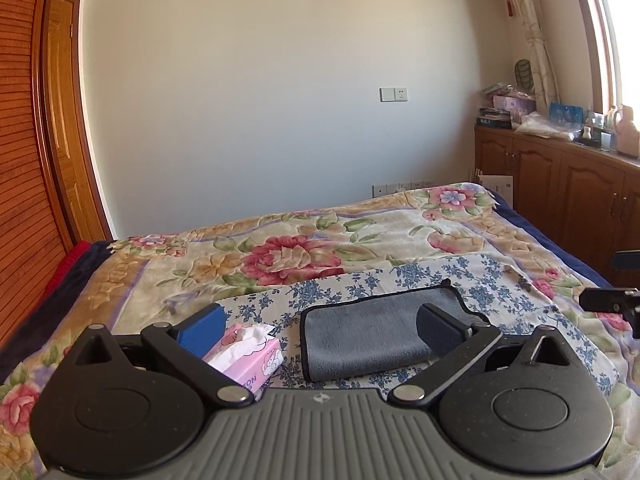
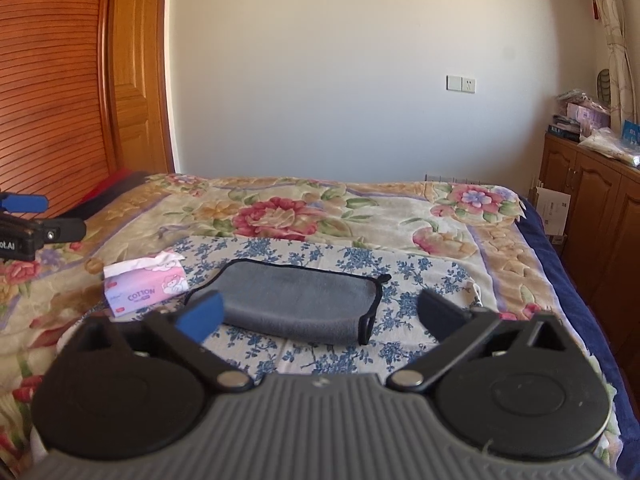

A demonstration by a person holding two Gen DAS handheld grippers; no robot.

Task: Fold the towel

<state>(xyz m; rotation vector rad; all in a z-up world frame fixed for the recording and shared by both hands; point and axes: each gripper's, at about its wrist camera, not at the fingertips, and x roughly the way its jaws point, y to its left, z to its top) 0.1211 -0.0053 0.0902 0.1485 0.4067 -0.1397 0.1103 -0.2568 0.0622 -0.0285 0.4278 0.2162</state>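
A grey towel point(image 1: 368, 332) with a dark edging lies folded on a blue-flowered cloth point(image 1: 492, 284) on the bed. It also shows in the right wrist view point(image 2: 296, 298). My left gripper point(image 1: 320, 330) is open and empty, held above the towel's near edge. My right gripper point(image 2: 320, 314) is open and empty, held above the towel's near right part. The tip of the right gripper shows at the right edge of the left wrist view point(image 1: 608, 300). The left gripper shows at the left edge of the right wrist view point(image 2: 28, 220).
A pink tissue pack point(image 1: 252, 354) lies left of the towel, also in the right wrist view point(image 2: 146, 282). The bed has a floral blanket point(image 1: 288, 252). Wooden cabinets point(image 1: 560, 188) with clutter on top stand at the right. A wooden wardrobe point(image 2: 52, 92) stands at the left.
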